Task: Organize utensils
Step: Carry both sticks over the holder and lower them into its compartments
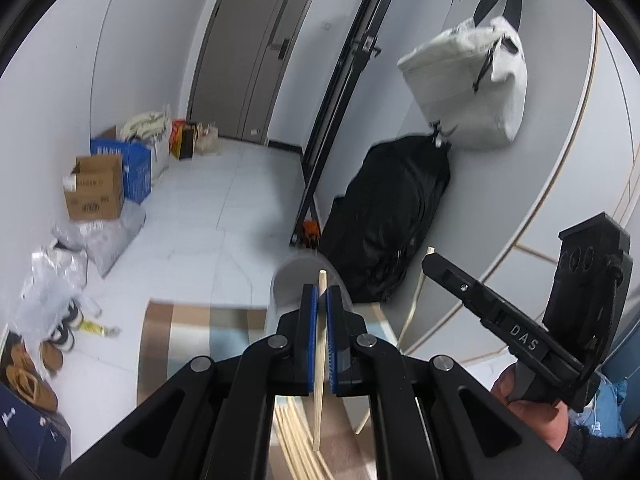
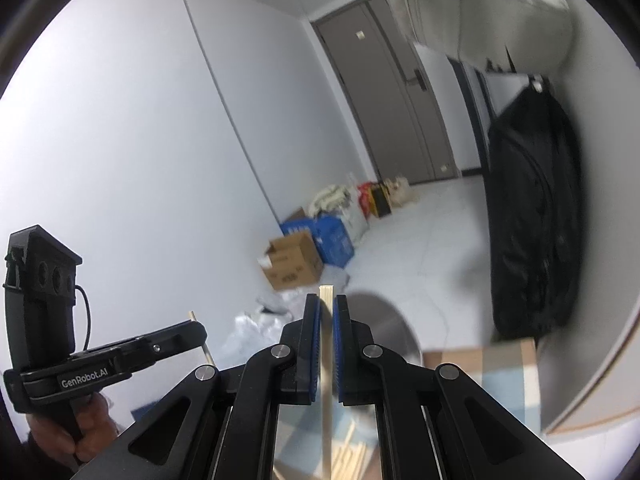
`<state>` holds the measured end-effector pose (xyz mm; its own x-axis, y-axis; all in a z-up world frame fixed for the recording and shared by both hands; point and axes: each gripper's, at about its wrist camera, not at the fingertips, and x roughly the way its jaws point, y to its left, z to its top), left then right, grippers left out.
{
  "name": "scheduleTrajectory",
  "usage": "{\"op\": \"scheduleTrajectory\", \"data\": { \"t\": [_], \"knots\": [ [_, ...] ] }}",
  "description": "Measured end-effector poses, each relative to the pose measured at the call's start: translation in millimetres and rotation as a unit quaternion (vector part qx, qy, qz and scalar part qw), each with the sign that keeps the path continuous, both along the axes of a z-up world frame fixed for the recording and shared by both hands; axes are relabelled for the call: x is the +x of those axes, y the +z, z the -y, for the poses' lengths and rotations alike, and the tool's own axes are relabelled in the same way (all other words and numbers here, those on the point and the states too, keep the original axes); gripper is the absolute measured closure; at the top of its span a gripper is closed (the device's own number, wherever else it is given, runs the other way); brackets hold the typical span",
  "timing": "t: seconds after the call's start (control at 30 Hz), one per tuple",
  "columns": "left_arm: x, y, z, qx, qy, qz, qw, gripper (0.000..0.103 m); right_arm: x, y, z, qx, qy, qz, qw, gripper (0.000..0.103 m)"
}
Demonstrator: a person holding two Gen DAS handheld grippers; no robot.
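My left gripper (image 1: 321, 294) is shut on a single wooden chopstick (image 1: 319, 380) that stands upright between its blue pads, the top end just past the fingertips. My right gripper (image 2: 326, 304) is shut on another wooden chopstick (image 2: 326, 400), also upright. Each gripper shows in the other's view: the right one (image 1: 434, 259) at the right with its chopstick (image 1: 414, 300), the left one (image 2: 198, 330) at the lower left. A grey cylindrical holder (image 1: 296, 280) stands just beyond the left fingertips and also shows in the right wrist view (image 2: 390, 328). Several loose chopsticks (image 1: 296, 440) lie below on a checked cloth (image 1: 188, 332).
The table's curved white edge (image 1: 560, 184) runs along the right. Beyond it, a black bag (image 1: 388, 216) leans on the wall under a hanging white bag (image 1: 468, 80). Cardboard boxes (image 1: 96, 188), plastic bags and shoes sit on the floor at the left by a grey door (image 1: 248, 48).
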<state>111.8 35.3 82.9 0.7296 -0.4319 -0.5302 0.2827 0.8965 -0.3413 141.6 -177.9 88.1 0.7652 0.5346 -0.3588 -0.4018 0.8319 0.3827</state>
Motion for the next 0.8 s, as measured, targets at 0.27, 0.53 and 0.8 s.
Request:
{"op": "scheduleTrajectory", "data": {
  "t": [0.27,0.53,0.8],
  "knots": [
    [36.0,37.8,10.7,0.020,0.009,0.048,0.9986,0.102,39.7,49.1,-1.1,0.014,0.004,0.060,0.998,0.098],
    [67.6,38.2,6.8,0.029,0.037,0.072,0.9963,0.102,81.0,61.6,-17.3,0.011,0.005,0.085,0.996,0.098],
    [87.5,13.5,3.7,0.020,0.050,0.081,0.9953,0.102,110.5,38.9,-33.6,0.001,-0.008,0.087,0.996,0.098]
  ]
}}
